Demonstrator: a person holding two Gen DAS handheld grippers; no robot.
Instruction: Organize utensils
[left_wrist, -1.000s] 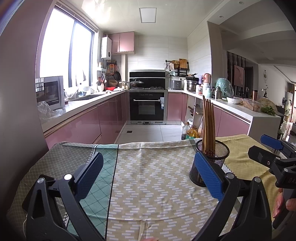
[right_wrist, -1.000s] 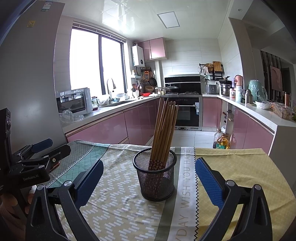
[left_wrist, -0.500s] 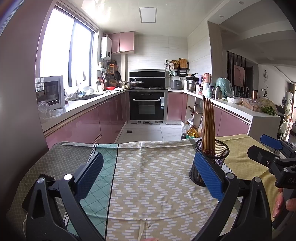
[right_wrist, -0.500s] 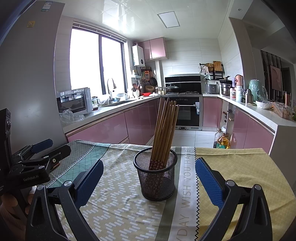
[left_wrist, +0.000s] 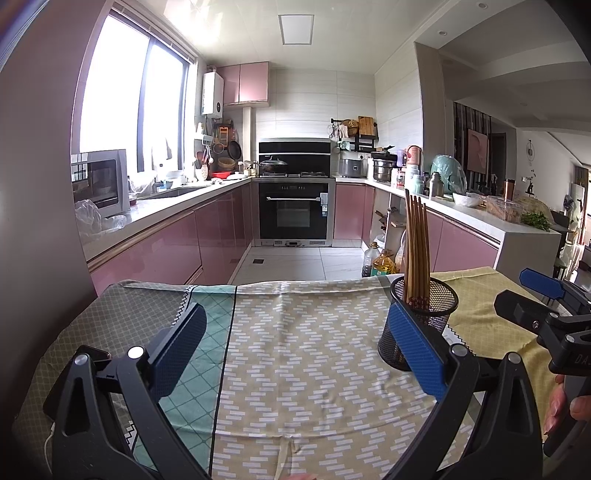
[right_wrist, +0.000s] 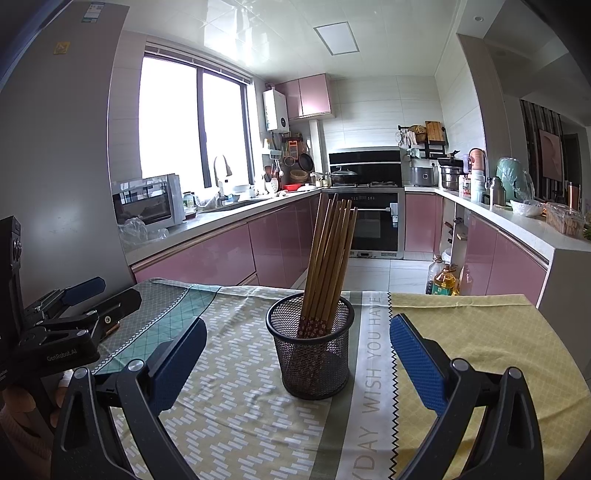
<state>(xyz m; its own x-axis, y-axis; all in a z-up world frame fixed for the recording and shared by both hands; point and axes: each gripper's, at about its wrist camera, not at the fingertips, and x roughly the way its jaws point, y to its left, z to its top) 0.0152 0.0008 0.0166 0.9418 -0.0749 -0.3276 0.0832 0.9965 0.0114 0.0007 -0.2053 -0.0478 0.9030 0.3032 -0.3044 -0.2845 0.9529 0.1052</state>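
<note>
The black mesh holder (right_wrist: 311, 345) stands on the patterned tablecloth (right_wrist: 236, 417), its wooden chopsticks (right_wrist: 328, 266) upright and leaning slightly right. It sits dead ahead of the right gripper (right_wrist: 295, 360), framed by the spread, empty jaws. The left gripper (left_wrist: 295, 350), likewise spread and empty, has it off to its right, so the right hand looks nearer.

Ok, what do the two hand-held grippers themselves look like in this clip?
Both match: black plastic frames with silver pivot bolts and two fingers faced with textured blue pads. The left hand-held gripper bears white "GenRobot.AI" lettering on its body, readable in the right wrist view; the right hand-held gripper shows partial white lettering in the left wrist view.
</note>
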